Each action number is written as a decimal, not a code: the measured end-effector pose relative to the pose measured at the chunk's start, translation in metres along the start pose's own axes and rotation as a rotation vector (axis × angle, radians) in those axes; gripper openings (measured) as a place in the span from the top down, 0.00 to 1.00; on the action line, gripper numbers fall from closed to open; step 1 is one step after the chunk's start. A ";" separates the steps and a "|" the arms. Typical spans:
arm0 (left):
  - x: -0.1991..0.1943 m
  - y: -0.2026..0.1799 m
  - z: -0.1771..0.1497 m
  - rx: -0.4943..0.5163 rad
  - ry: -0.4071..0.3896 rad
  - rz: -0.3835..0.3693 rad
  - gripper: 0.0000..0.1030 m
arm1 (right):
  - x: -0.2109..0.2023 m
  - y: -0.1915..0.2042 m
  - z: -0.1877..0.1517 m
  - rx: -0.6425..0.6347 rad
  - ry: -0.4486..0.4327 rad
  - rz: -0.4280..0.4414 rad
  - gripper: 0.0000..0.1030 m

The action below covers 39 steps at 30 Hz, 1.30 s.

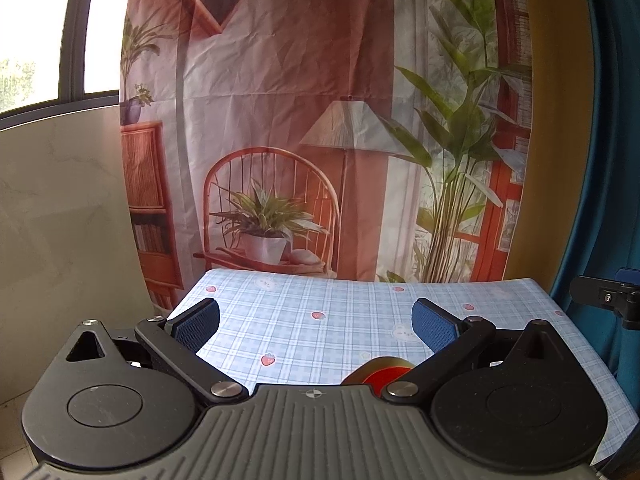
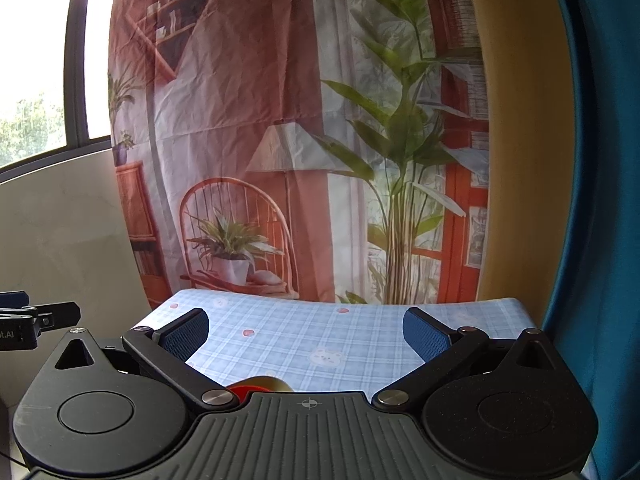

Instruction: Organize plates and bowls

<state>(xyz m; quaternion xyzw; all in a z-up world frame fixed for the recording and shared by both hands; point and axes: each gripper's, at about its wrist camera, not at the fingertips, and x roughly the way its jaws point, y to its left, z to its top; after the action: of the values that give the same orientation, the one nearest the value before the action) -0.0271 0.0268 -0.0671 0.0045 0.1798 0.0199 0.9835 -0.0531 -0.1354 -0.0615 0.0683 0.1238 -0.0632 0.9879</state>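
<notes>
My left gripper [image 1: 316,322] is open and empty, held above the near part of a table with a blue checked cloth [image 1: 320,320]. A red dish with a tan rim [image 1: 380,372] peeks out just behind the gripper body, near the right finger; most of it is hidden. My right gripper [image 2: 306,330] is open and empty over the same cloth [image 2: 340,344]. The red and tan dish [image 2: 260,386] shows there at the lower left, mostly hidden by the gripper body.
A printed backdrop [image 1: 320,120] of a chair, lamp and plants hangs behind the table's far edge. A teal curtain [image 2: 600,200] hangs at the right. The other gripper's tip shows at the right edge of the left wrist view [image 1: 608,300] and at the left edge of the right wrist view [image 2: 36,320].
</notes>
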 end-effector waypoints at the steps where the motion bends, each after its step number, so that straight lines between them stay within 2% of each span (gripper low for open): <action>1: 0.000 0.000 0.000 0.001 0.000 0.004 0.00 | 0.001 -0.001 -0.001 0.002 0.003 -0.002 0.00; 39: 0.000 0.005 0.001 -0.022 0.019 -0.001 0.00 | 0.004 -0.006 -0.004 0.008 0.020 -0.023 0.00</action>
<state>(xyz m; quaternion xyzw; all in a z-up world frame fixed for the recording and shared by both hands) -0.0269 0.0313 -0.0663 -0.0065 0.1891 0.0215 0.9817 -0.0506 -0.1410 -0.0670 0.0714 0.1343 -0.0742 0.9856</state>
